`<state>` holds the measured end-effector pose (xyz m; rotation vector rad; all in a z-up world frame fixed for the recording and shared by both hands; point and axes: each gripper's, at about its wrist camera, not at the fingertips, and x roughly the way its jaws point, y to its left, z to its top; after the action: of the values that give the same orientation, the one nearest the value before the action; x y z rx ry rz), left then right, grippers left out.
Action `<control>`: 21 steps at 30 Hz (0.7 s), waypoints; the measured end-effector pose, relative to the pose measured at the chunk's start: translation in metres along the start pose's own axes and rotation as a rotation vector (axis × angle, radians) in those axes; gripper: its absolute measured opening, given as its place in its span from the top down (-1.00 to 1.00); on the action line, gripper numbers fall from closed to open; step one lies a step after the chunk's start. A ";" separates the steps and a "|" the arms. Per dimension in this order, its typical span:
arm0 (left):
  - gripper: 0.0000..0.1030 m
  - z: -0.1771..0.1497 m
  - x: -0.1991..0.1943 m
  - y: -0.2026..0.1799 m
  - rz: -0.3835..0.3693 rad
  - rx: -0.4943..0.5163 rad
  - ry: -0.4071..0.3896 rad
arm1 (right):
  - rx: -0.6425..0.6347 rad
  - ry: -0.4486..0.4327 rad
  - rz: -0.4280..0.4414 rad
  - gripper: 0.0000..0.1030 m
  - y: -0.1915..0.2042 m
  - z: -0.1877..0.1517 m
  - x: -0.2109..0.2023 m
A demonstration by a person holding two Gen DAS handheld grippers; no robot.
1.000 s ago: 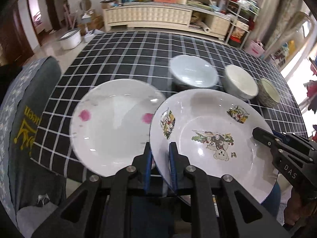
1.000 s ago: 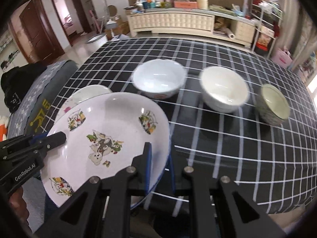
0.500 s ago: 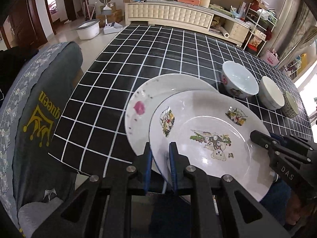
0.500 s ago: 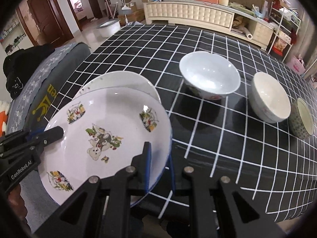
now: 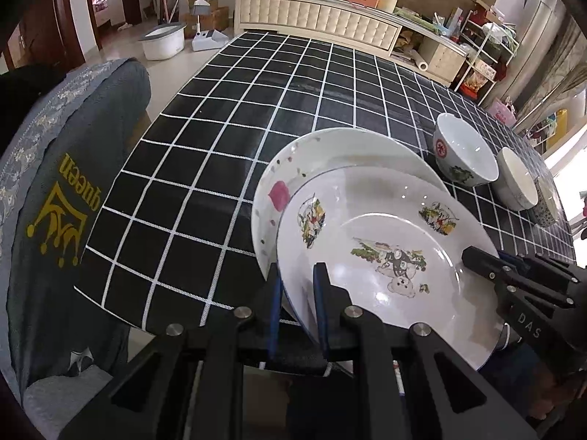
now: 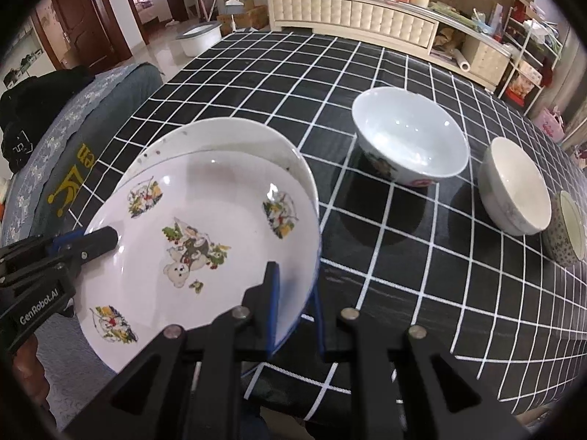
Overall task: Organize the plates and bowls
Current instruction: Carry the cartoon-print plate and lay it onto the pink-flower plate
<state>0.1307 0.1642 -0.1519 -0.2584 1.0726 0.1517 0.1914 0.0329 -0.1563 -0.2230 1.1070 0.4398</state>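
Holding item one, the cartoon plate [image 5: 385, 256], by two opposite spots on its rim: my left gripper [image 5: 297, 304] is clamped on the near left edge, my right gripper [image 6: 293, 304] on the near right edge, each with one blue pad above the rim and one below. Both sets of tongs are therefore closed on the same plate, neither hand nearer than the other. Position: the plate hangs over the near edge of the checked table [image 5: 227, 154], partly covering item two, the white plate with pink marks [image 5: 312, 161], which lies flat on the cloth. The overlap is not centred; the lower plate shows as a crescent on the far and left side, so the carried plate sits toward me and to the right of its seat. I cannot tell whether the two plates touch yet. Judgement: the coming move turns on that offset, forward and slightly left, then down, keeping both rims level so neither pad slips. Further out, to the right along the cloth, in a row and well apart from the plates: large white bowl [image 6: 411, 139], smaller cream bowl [image 6: 517, 190], patterned cup [image 6: 568, 227] at the frame edge. To the left, beside the table, a grey chair cover [image 5: 55, 190] with yellow lettering.
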 end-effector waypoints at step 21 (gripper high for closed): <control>0.75 0.012 0.001 0.003 0.036 0.001 -0.005 | 0.005 -0.003 -0.007 0.56 -0.002 0.010 0.011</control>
<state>0.1405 0.1707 -0.1483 -0.2376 1.0725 0.1844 0.2046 0.0380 -0.1617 -0.2222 1.1042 0.4309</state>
